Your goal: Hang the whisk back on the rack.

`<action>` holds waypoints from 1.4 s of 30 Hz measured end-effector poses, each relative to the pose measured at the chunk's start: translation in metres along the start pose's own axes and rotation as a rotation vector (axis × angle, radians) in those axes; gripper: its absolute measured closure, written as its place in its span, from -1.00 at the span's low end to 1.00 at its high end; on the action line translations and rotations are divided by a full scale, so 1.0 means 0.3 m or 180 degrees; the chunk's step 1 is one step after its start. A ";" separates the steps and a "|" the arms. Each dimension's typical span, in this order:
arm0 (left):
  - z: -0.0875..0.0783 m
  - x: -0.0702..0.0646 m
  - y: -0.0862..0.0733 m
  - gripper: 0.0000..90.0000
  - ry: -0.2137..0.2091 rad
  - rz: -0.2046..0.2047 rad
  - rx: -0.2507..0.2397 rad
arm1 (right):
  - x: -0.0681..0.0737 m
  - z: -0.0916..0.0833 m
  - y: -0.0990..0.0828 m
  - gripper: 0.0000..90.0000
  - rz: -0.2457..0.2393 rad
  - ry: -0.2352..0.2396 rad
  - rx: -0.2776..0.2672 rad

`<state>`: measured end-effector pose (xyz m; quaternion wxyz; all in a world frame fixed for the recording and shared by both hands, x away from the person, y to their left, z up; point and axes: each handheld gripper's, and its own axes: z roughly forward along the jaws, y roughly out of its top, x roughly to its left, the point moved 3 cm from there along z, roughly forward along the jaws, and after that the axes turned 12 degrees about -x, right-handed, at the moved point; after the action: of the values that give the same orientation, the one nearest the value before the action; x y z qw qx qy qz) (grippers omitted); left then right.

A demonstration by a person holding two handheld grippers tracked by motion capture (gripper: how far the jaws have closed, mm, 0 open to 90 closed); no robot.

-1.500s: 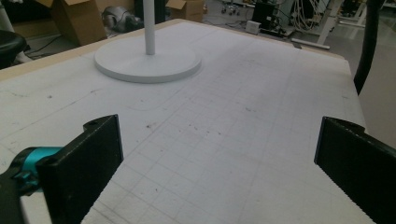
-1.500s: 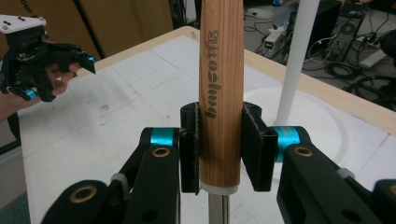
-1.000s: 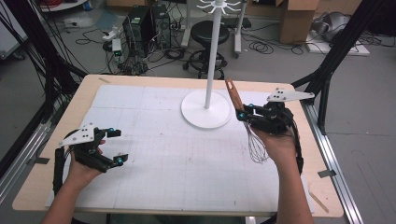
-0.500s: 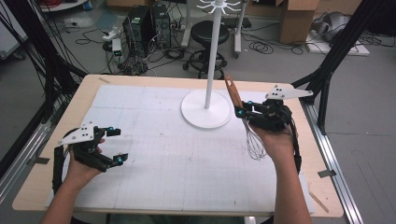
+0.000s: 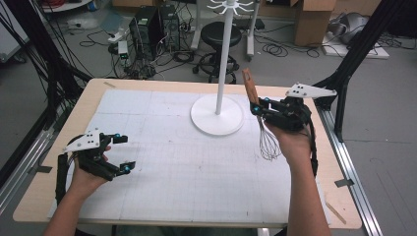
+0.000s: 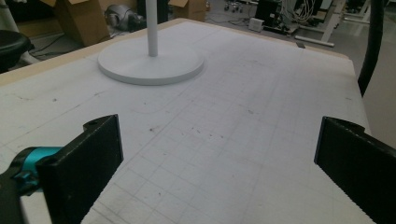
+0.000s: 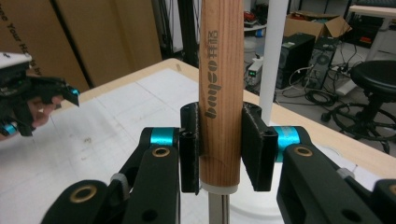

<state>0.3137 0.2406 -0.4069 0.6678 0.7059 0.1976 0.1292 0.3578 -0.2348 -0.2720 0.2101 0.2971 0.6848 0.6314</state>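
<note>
A whisk (image 5: 268,140) with a wooden handle (image 7: 220,88) hangs wires-down over the right side of the white mat (image 5: 162,167). My right gripper (image 5: 259,109) is shut on that handle, and both pads press its sides just above the metal collar in the right gripper view (image 7: 219,147). The handle tip leans toward the white stand (image 5: 217,115), whose pole rises to a ring of hooks (image 5: 231,6). My left gripper (image 5: 124,153) rests low at the mat's left, open, with nothing between its jaws (image 6: 215,163).
The stand's round base (image 6: 150,63) sits at the far middle of the wooden table (image 5: 339,162). Off the far edge stand a black stool (image 5: 221,37), computer cases, cables and cardboard boxes. Black frame posts rise at both sides.
My right gripper has lifted the whisk slightly and tilted it nearer upright; the wire end now hangs a little higher. The left gripper has not moved.
</note>
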 end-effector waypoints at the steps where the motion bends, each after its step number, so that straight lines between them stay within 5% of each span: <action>1: 0.000 -0.001 0.000 -0.96 -0.0002 0.0001 -0.0006 | 0.000 0.004 0.008 0.57 0.0004 -0.0003 -0.0014; 22: -0.001 -0.008 0.001 -0.96 0.0018 0.0028 0.0049 | -0.024 0.111 0.199 0.57 -0.0081 0.0062 -0.0154; 42: 0.000 -0.008 -0.001 -0.96 0.0005 0.0030 0.0064 | -0.036 0.141 0.311 0.57 -0.0144 -0.0036 -0.0244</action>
<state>0.3114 0.2393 -0.4072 0.6599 0.7134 0.1962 0.1309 0.4070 -0.2084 -0.1854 0.2394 0.2769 0.6654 0.6506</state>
